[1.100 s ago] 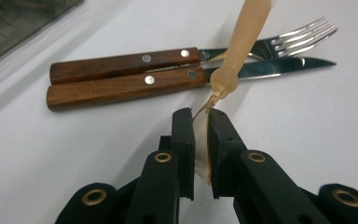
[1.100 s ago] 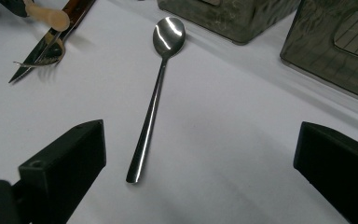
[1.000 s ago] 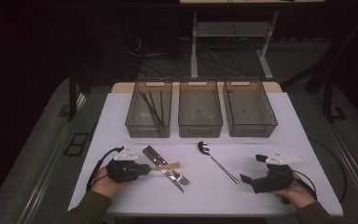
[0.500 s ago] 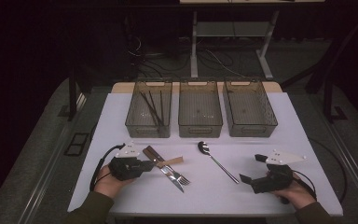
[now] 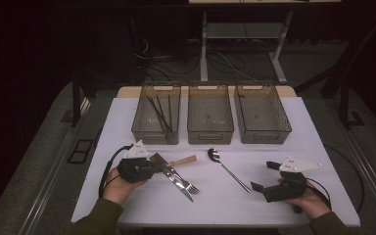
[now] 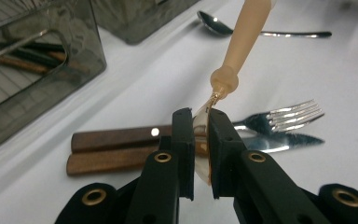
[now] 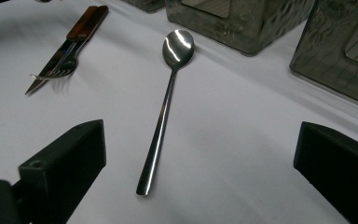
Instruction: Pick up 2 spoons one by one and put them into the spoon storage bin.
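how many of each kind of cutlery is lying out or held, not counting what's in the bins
spoons: 2, the steel spoon on the table and the tan-handled spoon in the left hand-held gripper
forks: 1, the fork
knives: 1, the knife
total: 4

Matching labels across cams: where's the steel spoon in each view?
High view: the steel spoon lies slanted at mid-table, between the two hands, bowl end farther from the person.
Left gripper view: top right, lying level, bowl at its left end.
Right gripper view: centre, bowl at top, handle running down.
Shared landmark: the fork, left of the spoon in the high view, below it in the left gripper view, upper left in the right gripper view.
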### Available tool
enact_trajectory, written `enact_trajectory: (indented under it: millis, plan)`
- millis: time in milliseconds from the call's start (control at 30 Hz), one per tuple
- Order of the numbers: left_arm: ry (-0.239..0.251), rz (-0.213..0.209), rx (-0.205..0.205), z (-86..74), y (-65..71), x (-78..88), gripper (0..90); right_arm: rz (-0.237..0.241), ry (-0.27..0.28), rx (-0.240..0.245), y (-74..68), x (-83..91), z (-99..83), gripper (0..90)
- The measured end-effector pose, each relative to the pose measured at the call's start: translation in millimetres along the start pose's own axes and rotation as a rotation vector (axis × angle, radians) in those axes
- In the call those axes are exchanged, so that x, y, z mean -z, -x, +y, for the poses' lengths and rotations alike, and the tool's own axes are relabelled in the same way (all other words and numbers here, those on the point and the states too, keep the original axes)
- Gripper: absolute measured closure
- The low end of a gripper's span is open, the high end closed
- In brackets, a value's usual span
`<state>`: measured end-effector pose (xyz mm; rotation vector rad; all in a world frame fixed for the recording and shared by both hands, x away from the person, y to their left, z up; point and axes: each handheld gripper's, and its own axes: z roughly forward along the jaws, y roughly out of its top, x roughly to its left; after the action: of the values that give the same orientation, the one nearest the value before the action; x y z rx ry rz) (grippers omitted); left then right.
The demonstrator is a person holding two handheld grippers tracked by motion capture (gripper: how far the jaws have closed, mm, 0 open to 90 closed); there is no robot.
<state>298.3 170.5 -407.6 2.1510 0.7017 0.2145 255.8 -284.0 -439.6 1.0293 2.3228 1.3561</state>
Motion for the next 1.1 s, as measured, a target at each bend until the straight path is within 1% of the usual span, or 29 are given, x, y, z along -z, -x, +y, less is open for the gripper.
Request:
enact_trajectory:
  millis: [167, 200, 533, 633, 667, 800, 833, 1100]
  plan:
    - [0.01, -0.005, -0.003, 7.9, 0.0, -4.2, 82.6, -0.001, -0.004, -0.006, -0.5, -0.2, -0.1, 1.9]
    - [0.011, -0.004, -0.009, 9.5, 0.0, -5.0, 82.6, -0.002, -0.004, -0.01, -0.3, -0.2, -0.2, 1.9]
    - [0.031, 0.006, -0.017, 25.5, -0.8, -13.7, 82.6, 0.002, -0.006, -0.015, -1.0, -0.5, -0.3, 1.9]
    - [0.038, 0.015, -0.015, 29.8, -1.6, -15.9, 82.6, 0.0, -0.007, -0.018, -0.9, -0.6, -0.3, 1.9]
    - [0.042, 0.017, -0.007, 31.1, -2.0, -16.6, 82.6, 0.001, -0.007, -0.019, -0.8, -0.6, -0.3, 1.9]
    - [0.051, 0.024, -0.003, 37.3, -4.0, -19.4, 82.6, 0.003, -0.009, -0.021, -0.5, -0.8, -0.2, 1.9]
    - [0.061, 0.022, 0.004, 38.9, -4.0, -20.6, 82.6, 0.003, -0.008, -0.022, -0.4, -0.9, -0.2, 2.0]
    - [0.081, 0.038, 0.009, 52.9, -6.1, -28.6, 82.6, 0.002, -0.005, -0.023, 0.1, -0.2, -0.3, 1.9]
